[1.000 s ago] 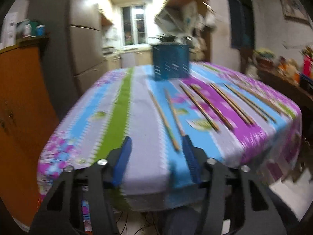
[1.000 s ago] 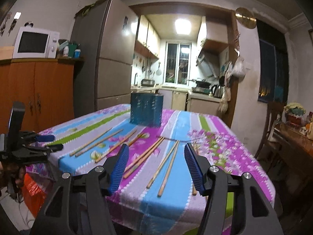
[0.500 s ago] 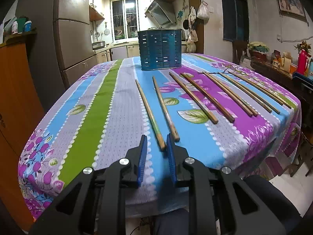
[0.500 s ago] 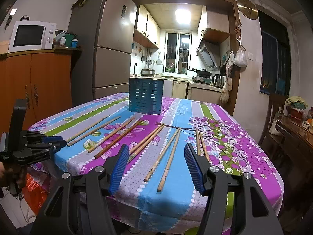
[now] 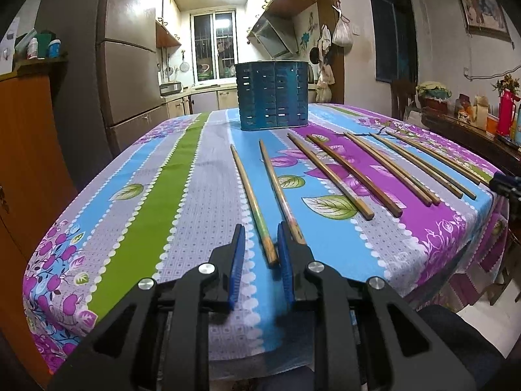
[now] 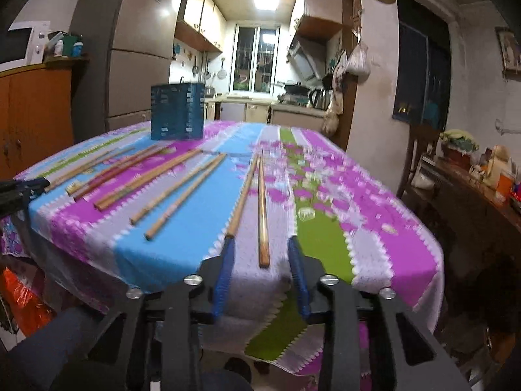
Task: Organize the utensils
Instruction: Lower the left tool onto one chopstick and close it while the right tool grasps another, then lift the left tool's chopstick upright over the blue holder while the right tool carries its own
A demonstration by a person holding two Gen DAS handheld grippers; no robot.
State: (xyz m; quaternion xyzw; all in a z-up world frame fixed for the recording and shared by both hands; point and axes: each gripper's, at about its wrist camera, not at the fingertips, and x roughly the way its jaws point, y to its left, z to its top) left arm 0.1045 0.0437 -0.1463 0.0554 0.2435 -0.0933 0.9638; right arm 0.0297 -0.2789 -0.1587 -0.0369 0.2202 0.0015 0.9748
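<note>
Mostly bare wooden chopsticks (image 5: pixel 338 176), scattered.

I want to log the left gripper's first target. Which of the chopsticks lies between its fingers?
The leftmost chopstick, with a greenish shaft: its near end sits between the left gripper fingers. Its neighbour ends just outside the right finger; the others lie farther right.

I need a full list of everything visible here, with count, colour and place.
striped floral tablecloth: one, multicoloured, spread across the foreground
wooden chopsticks: about ten, brown, in a row on the tablecloth
perforated blue utensil holder: one, blue, upright at the tablecloth's far side
tall grey refrigerator: one, grey, background left
left hand-held gripper: one, black with blue pads, open around a chopstick's near end
right hand-held gripper: one, same colours, open around another chopstick's end
</note>
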